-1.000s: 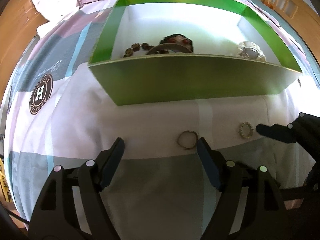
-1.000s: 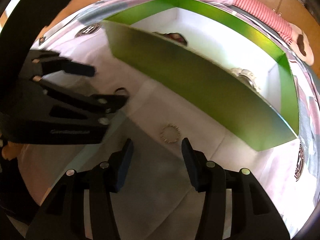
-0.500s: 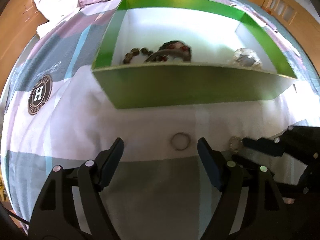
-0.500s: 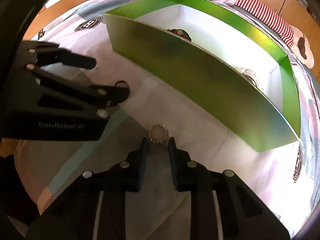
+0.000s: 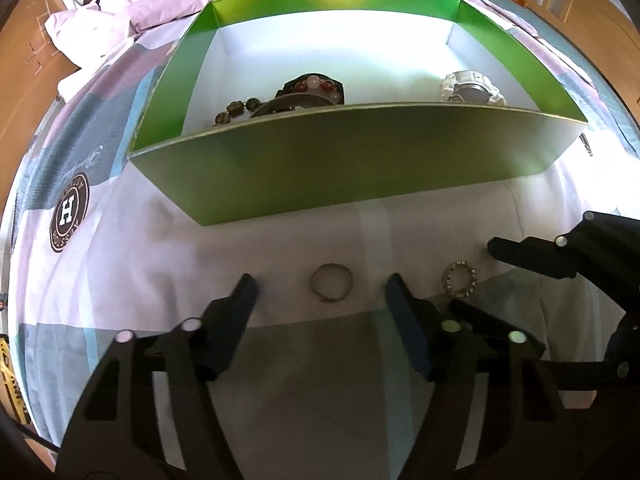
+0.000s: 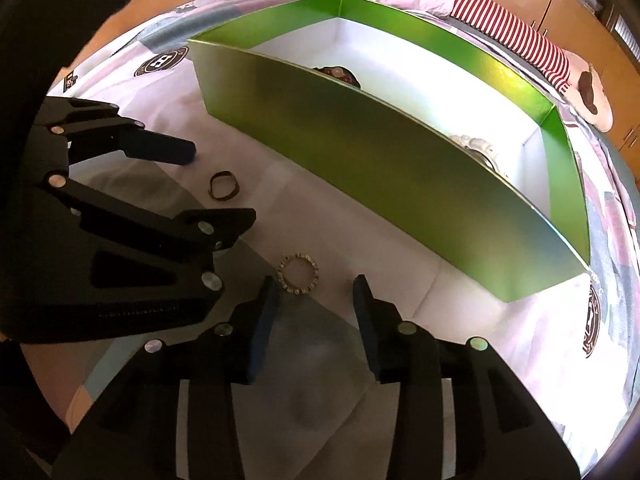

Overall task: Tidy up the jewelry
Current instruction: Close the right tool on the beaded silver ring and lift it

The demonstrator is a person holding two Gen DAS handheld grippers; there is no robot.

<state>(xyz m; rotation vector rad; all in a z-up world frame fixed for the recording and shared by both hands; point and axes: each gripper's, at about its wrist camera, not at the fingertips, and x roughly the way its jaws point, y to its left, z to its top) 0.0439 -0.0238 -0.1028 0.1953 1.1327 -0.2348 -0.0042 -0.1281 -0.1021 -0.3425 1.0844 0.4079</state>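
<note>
a patchwork bedspread of white, grey and lilac panels with round brown "h" badges (image 5: 69, 213) lies under everything. beyond the fingertips of both tools stands the large open cardboard box, glossy green outside and white inside (image 5: 360, 160), its long wall facing the fingers. the left wrist view looks over that wall and shows a chunky white wristwatch (image 5: 470, 90) in the far-right part of the box, and a cluster of dark bangles and red-and-pink beaded bracelets (image 5: 308, 94) toward the left; the right wrist view shows only slivers of these above the wall's edge.

the left gripper (image 5: 320, 292) has its black fingers spread wide, with the thin plain metal ring (image 5: 331, 281) lying on the white cloth between the tips and touching neither. the right wrist view shows this ring (image 6: 225, 186) from the side, sitting between the left tool's two fingers.

the right gripper (image 6: 314, 296) also has its fingers apart. the studded, sparkly ring (image 6: 298, 274) lies flat just ahead of the tips, nearer the left finger (image 6: 264, 312); whether it touches that finger cannot be told. in the left wrist view the same ring (image 5: 460, 279) lies on the cloth just outside the left tool's right finger, between the two black fingers of the right tool.
</note>
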